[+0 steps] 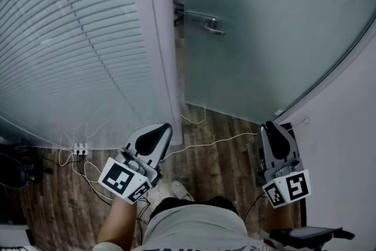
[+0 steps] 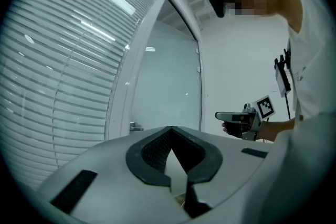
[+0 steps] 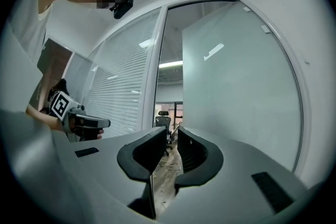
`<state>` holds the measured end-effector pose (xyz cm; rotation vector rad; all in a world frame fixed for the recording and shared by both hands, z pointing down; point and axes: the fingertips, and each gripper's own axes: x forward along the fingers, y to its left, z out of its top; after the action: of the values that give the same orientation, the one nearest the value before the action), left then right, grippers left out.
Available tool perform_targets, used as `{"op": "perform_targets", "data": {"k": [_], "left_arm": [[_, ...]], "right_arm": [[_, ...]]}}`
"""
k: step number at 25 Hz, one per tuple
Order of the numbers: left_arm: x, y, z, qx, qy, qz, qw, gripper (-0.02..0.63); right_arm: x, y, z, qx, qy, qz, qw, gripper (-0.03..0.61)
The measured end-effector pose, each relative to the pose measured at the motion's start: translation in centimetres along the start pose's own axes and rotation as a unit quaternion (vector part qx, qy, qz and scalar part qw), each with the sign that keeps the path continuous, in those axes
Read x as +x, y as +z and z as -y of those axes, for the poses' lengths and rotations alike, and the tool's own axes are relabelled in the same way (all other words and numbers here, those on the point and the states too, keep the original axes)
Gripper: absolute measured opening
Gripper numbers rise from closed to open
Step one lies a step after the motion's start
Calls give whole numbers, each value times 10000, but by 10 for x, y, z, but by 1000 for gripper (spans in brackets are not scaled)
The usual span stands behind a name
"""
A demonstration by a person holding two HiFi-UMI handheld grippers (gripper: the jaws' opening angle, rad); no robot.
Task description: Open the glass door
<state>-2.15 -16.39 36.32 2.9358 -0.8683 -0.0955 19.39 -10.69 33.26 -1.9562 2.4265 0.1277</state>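
Frosted glass door [image 1: 264,38] stands ajar straight ahead, its metal handle [image 1: 210,24] near the white frame [image 1: 161,38]. Left tool [image 1: 163,127] is clenched and empty. Right tool [image 1: 270,125] is slightly parted, holding nothing.

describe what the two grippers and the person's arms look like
Both the left gripper and right gripper are pale grey, wedge-shaped shells with black ribbed pads and black rectangular inlays. Each carries a white cube with black square markers at the back. The person wears a light shirt; no sleeves cover the forearms.
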Motion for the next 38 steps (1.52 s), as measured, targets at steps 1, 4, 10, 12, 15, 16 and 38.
{"op": "perform_targets", "data": {"k": [1, 4, 10, 12, 15, 16, 38], "left_arm": [[-2, 3, 3, -9, 12, 11, 10000, 0], [-6, 10, 12, -37, 56, 7, 10000, 0], [-27, 14, 58, 24, 251, 31, 9997, 0], [-34, 18, 75, 49, 308, 49, 9995, 0], [-57, 20, 108, 96, 385, 96, 9992, 0], [-68, 18, 119, 107, 419, 103, 9990, 0], [-142, 20, 187, 82, 365, -44, 9993, 0]], "right_arm": [[-4, 4, -4, 0, 34, 1, 10000, 66], [-15, 12, -12, 23, 156, -32, 9999, 57], [-62, 19, -21, 23, 388, -14, 9992, 13], [-78, 25, -23, 21, 467, 8, 9989, 8], [-112, 30, -31, 11, 568, 85, 9984, 3], [-124, 30, -35, 3, 596, 106, 9982, 3], [-213, 26, -74, 96, 351, -67, 9993, 2]]}}
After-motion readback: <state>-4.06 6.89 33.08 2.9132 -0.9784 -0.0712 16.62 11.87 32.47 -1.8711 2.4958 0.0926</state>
